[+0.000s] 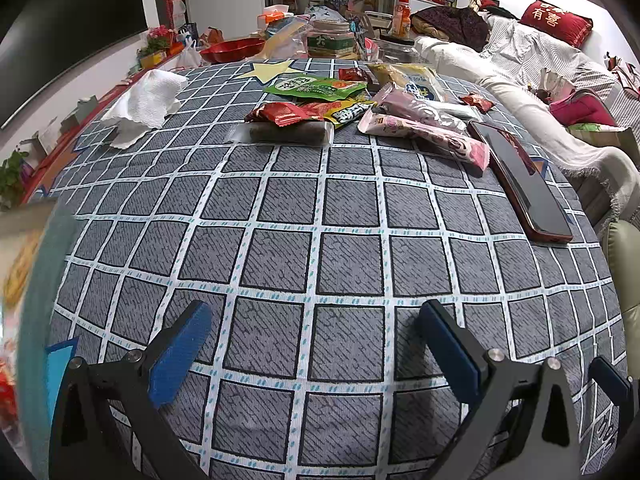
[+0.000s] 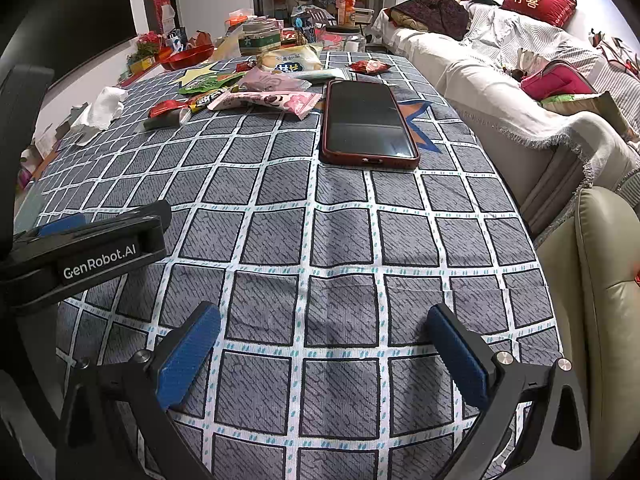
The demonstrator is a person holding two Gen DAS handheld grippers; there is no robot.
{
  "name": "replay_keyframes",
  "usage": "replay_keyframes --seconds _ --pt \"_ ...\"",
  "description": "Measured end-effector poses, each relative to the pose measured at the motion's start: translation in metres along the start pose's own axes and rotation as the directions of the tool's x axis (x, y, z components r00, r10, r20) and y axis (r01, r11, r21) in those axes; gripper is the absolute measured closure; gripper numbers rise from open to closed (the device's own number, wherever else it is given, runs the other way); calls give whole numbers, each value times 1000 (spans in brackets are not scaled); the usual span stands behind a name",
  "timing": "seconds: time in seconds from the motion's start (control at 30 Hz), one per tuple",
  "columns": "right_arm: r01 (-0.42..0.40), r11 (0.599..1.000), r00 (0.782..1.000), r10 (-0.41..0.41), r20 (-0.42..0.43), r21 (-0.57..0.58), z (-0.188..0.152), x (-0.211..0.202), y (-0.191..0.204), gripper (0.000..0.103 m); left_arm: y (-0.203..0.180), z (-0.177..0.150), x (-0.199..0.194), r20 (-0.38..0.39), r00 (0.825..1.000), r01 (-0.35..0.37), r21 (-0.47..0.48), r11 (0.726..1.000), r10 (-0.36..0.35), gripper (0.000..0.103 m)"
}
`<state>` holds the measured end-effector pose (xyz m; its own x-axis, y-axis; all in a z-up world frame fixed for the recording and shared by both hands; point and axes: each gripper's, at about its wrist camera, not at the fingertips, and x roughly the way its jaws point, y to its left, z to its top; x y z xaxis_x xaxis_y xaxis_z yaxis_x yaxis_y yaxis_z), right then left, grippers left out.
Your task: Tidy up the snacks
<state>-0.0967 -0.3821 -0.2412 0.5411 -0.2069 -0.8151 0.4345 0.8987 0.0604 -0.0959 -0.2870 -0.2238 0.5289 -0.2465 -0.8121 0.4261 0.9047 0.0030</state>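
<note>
Several snack packets lie in a loose pile at the far middle of the checked tablecloth (image 1: 312, 264): a green packet (image 1: 316, 89), a red packet (image 1: 280, 114), a dark bar in clear wrap (image 1: 286, 134), a pink packet (image 1: 432, 136) and a cream bun packet (image 1: 412, 78). The pile also shows in the right wrist view (image 2: 268, 98). My left gripper (image 1: 314, 344) is open and empty, low over the near cloth. My right gripper (image 2: 324, 344) is open and empty too, to its right. Both are well short of the snacks.
A phone in a red case (image 2: 368, 124) lies right of the pile. A crumpled white tissue (image 1: 146, 102) lies at far left. A red bowl (image 1: 234, 50), a jar (image 1: 330, 38) and clutter stand behind. A sofa (image 2: 500, 92) runs along the right.
</note>
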Motion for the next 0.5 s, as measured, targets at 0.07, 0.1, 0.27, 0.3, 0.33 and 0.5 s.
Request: replay_keyframes --seconds 0.07,0.1,0.27,0.3,0.33,0.5 --pt "0 1000 1000 0 0 0 0 0 0 0 -1 0 0 0 1000 0 0 1000 0 0" --pt "0 1000 1000 0 0 0 -1 0 0 0 0 0 0 0 1000 -1 0 1000 1 0" --pt "-1 1000 1000 1 1 0 2 1 2 0 0 0 0 1 1000 -1 0 1000 1 0" --pt "-1 1000 1000 1 2 0 -1 0 0 0 0 0 0 1 1000 -2 0 1000 2 0" --pt "-1 1000 1000 1 2 0 2 0 1 0 0 0 0 1 1000 -2 0 1000 2 0" --pt "-1 1000 1000 1 2 0 0 0 0 0 -1 0 0 2 1000 -4 1 1000 4 0"
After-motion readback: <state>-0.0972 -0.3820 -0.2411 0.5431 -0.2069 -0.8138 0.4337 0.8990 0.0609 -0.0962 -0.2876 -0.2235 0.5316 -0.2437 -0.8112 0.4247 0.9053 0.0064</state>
